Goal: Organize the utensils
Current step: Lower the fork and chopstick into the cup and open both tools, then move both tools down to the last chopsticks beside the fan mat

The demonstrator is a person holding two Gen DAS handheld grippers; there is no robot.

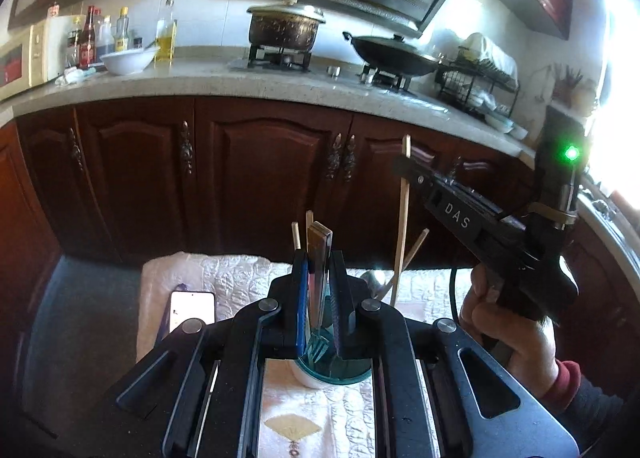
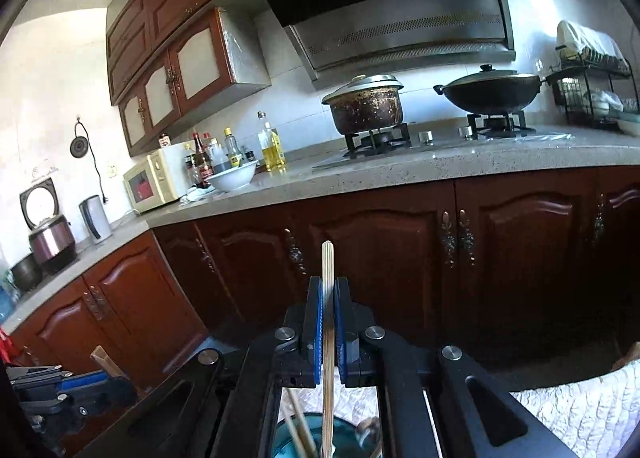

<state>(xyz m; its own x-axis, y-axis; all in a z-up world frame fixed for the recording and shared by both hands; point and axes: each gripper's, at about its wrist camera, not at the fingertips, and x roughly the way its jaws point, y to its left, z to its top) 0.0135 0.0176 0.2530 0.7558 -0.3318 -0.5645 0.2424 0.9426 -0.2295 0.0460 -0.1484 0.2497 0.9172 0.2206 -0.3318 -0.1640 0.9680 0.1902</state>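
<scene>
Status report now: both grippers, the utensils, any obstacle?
Left gripper shut on fork over cup. Right gripper shut on chopstick, upright above cup. No obstacle seen.

A: What's along the back?
B: A lidded pot [image 2: 366, 106] and a covered wok [image 2: 490, 92] on the stove, under a range hood [image 2: 400, 18].
A: And left?
B: A white bowl [image 2: 233, 176], an oil bottle [image 2: 272, 146], a microwave [image 2: 154, 182]. A phone [image 1: 191, 310] lies on the white cloth [image 1: 240, 278].

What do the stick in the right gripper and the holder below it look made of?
Chopstick: pale bamboo or wood by its matt tan look, clamped in the right gripper. Utensil cup: translucent teal, likely plastic, possibly glass.
</scene>
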